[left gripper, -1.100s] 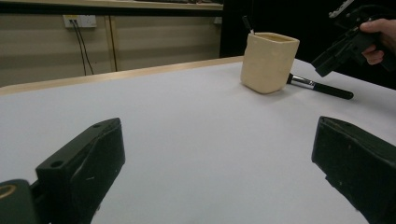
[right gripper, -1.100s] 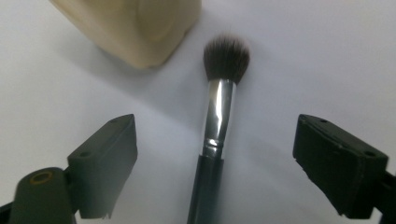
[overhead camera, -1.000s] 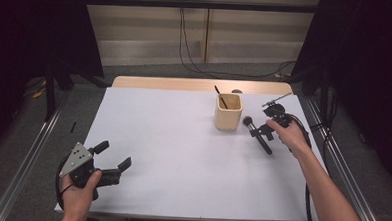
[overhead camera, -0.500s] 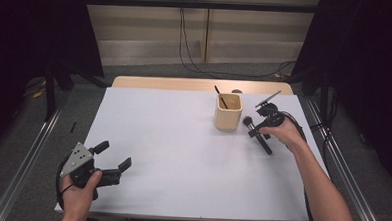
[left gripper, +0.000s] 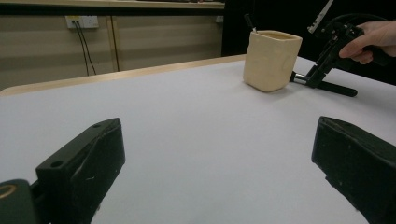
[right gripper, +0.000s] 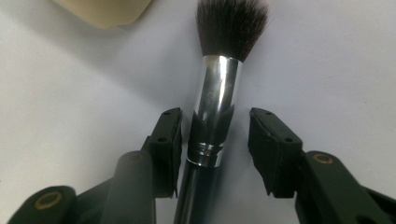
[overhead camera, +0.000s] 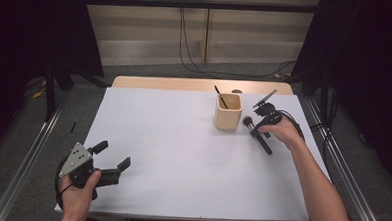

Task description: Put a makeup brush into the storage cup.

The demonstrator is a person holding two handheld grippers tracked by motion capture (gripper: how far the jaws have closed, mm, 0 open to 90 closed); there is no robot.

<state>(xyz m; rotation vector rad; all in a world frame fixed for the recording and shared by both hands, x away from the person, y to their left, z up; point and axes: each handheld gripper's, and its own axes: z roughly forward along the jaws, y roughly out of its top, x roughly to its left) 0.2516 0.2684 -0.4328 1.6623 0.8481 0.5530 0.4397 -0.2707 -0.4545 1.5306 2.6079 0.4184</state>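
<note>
Right gripper (overhead camera: 260, 124) sits at centre right of the high view, tipped down onto the makeup brush (overhead camera: 257, 135), which lies flat on the white table cover (overhead camera: 182, 150) just right of the beige cup (overhead camera: 228, 112). In the right gripper view the jaws stand apart on either side of the brush's silver ferrule (right gripper: 215, 107); the left jaw looks touching or nearly so, the right jaw shows a clear gap, so the brush is straddled, not clamped. Dark bristle head (right gripper: 232, 25) points to the top of that frame, toward a corner of the cup (right gripper: 105, 10) at upper left. Black handle runs down between the jaws and, in the high view, away toward lower right. A thin dark stick (overhead camera: 219, 97) leans inside the cup. Left gripper (overhead camera: 113, 159) is at the lower left of the high view, held low over the cover, well apart from cup and brush; its jaws are spread wide with nothing between them, as the left gripper view confirms. That view also shows the cup (left gripper: 272, 59) at upper right with the right gripper (left gripper: 312, 77) beside it.
</note>
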